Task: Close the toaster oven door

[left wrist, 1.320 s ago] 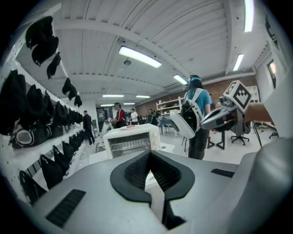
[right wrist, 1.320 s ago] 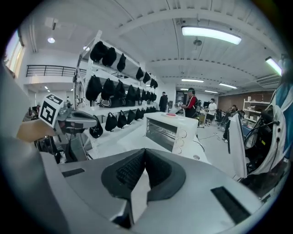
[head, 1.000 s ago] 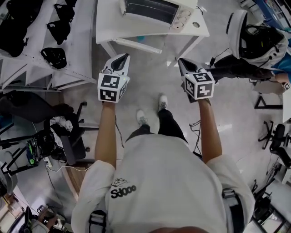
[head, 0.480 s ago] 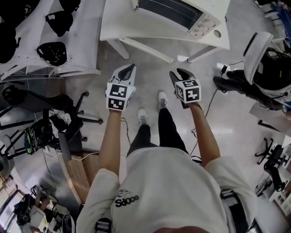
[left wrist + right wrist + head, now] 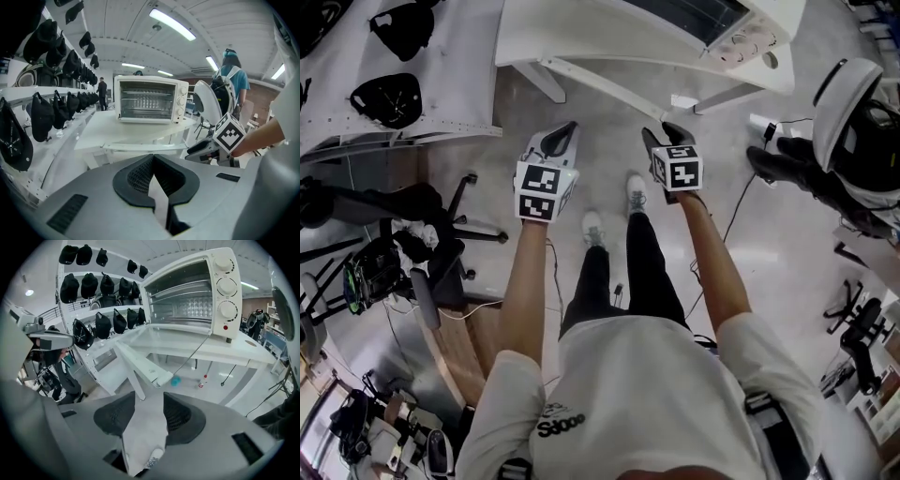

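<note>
Toaster oven [image 5: 150,99] well ahead of left gripper [image 5: 153,157]

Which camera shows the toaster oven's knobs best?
The right gripper view: the three knobs are large and clear. The left gripper view shows them small, and the head view shows them only at its top edge.

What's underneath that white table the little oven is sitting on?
On the floor under the table are a small teal object and a small red-capped bottle; dark cords hang down. The tabletop and legs cover anything farther back.
</note>
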`<control>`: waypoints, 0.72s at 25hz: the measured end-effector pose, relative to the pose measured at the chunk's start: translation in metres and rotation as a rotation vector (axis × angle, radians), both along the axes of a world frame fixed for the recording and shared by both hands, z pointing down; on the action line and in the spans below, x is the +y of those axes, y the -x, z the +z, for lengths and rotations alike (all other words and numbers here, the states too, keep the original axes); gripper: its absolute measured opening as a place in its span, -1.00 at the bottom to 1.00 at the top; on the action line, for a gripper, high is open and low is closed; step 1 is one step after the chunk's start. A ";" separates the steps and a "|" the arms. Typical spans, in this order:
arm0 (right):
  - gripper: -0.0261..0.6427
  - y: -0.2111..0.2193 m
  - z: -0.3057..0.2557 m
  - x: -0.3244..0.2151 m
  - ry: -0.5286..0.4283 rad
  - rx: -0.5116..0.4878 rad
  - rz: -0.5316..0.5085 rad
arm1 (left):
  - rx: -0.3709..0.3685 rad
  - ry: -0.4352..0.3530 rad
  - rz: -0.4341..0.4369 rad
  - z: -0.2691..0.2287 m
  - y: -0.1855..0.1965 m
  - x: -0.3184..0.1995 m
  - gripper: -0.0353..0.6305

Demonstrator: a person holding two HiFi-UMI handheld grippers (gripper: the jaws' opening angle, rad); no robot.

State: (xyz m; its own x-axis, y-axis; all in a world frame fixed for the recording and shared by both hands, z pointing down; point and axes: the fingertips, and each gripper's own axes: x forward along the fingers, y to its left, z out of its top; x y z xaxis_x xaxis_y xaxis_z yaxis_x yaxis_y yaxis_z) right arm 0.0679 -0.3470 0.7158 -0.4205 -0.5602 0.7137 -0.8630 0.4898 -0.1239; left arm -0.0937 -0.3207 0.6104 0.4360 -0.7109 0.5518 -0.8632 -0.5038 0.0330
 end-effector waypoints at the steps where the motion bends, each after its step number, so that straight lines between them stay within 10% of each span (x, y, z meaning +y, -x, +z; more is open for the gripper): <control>1: -0.42 0.000 0.002 -0.002 -0.004 -0.006 0.015 | -0.003 0.005 0.002 0.003 0.001 0.001 -0.84; 18: -0.58 -0.003 -0.013 -0.021 -0.114 0.018 0.144 | 0.038 0.003 0.009 0.006 0.005 0.013 -0.84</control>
State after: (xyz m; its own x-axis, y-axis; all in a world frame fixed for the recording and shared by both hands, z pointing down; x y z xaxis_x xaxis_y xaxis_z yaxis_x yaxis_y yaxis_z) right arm 0.0711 -0.3680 0.7027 -0.3180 -0.6911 0.6490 -0.9267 0.3711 -0.0588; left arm -0.0987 -0.3082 0.6161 0.4633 -0.7051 0.5369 -0.8567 -0.5114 0.0676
